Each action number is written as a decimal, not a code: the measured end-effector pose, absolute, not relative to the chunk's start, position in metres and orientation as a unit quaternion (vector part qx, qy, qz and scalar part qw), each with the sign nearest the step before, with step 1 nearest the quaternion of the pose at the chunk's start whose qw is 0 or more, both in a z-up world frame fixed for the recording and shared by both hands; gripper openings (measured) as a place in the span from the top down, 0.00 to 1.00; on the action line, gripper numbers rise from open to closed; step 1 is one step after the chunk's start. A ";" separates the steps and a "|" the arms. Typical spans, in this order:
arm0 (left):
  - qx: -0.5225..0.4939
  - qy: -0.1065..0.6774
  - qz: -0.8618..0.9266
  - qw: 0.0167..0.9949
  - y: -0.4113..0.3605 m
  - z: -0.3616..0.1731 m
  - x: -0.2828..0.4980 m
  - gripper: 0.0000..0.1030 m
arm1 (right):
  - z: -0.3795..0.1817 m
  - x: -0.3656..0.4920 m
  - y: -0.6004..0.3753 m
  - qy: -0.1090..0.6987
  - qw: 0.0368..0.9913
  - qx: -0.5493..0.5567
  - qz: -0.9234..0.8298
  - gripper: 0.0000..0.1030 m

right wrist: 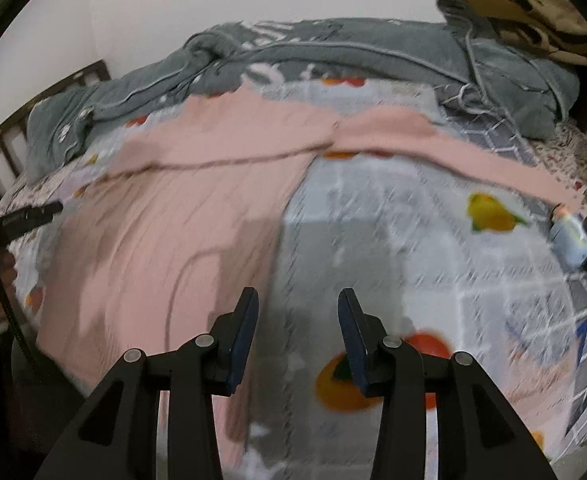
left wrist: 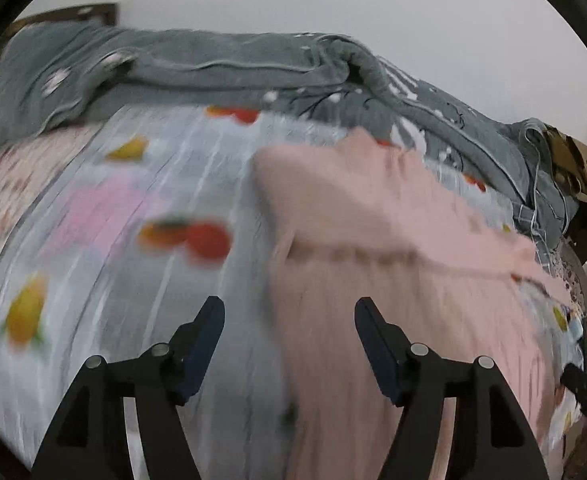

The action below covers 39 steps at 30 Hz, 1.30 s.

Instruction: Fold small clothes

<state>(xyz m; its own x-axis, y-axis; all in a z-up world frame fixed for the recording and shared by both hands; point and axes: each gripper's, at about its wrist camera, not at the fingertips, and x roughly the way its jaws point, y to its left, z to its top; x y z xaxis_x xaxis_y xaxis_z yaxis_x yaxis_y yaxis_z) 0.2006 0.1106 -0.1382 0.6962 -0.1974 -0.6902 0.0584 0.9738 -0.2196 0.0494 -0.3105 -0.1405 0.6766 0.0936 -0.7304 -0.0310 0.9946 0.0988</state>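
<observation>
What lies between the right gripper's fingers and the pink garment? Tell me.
Only bare fruit-print bedsheet separates the open right gripper from the pink garment, seen in the right wrist view.

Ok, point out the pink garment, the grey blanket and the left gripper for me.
pink garment (right wrist: 165,216): right wrist view, on the ribbed body panel.
grey blanket (left wrist: 221,64): left wrist view, on the bunched fold along the wall.
left gripper (left wrist: 289,310): left wrist view, midway between its open fingertips.

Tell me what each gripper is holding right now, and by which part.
Nothing is held. The left gripper and right gripper are both open and empty above the pink garment lying on the bed.
</observation>
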 end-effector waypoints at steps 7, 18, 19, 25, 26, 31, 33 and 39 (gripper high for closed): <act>-0.060 0.436 -0.029 0.898 0.084 -0.156 0.320 0.39 | -0.143 0.082 -0.330 0.404 0.914 0.037 -0.013 0.60; -0.134 0.405 -0.026 0.904 0.116 -0.177 0.334 0.84 | -0.153 0.107 -0.371 0.408 0.909 0.041 -0.080 0.60; -0.123 0.409 -0.021 0.904 0.113 -0.177 0.335 0.83 | -0.154 0.111 -0.374 0.408 0.908 0.039 -0.085 0.60; -0.070 0.410 0.019 0.909 0.103 -0.176 0.337 0.61 | -0.146 0.125 -0.411 0.393 0.911 0.042 -0.118 0.60; -0.062 0.411 0.024 0.909 0.104 -0.176 0.340 0.54 | -0.145 0.127 -0.422 0.392 0.910 0.053 -0.123 0.59; -0.041 0.413 0.035 0.909 0.101 -0.175 0.338 0.38 | -0.145 0.146 -0.465 0.391 0.906 0.104 -0.122 0.57; -0.039 0.414 0.035 0.909 0.099 -0.175 0.341 0.31 | -0.148 0.154 -0.480 0.393 0.902 0.123 -0.128 0.53; -0.034 0.418 0.035 0.907 0.097 -0.176 0.344 0.27 | -0.167 0.171 -0.512 0.405 0.882 0.200 -0.135 0.55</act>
<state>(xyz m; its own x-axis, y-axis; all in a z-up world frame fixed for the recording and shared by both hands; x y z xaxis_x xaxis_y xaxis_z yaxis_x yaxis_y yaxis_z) 0.3437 0.0972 -0.1760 0.6485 0.0362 -0.7603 -0.0925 0.9952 -0.0315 0.1710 -0.5119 -0.1667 0.6349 -0.0765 -0.7688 0.4010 0.8832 0.2432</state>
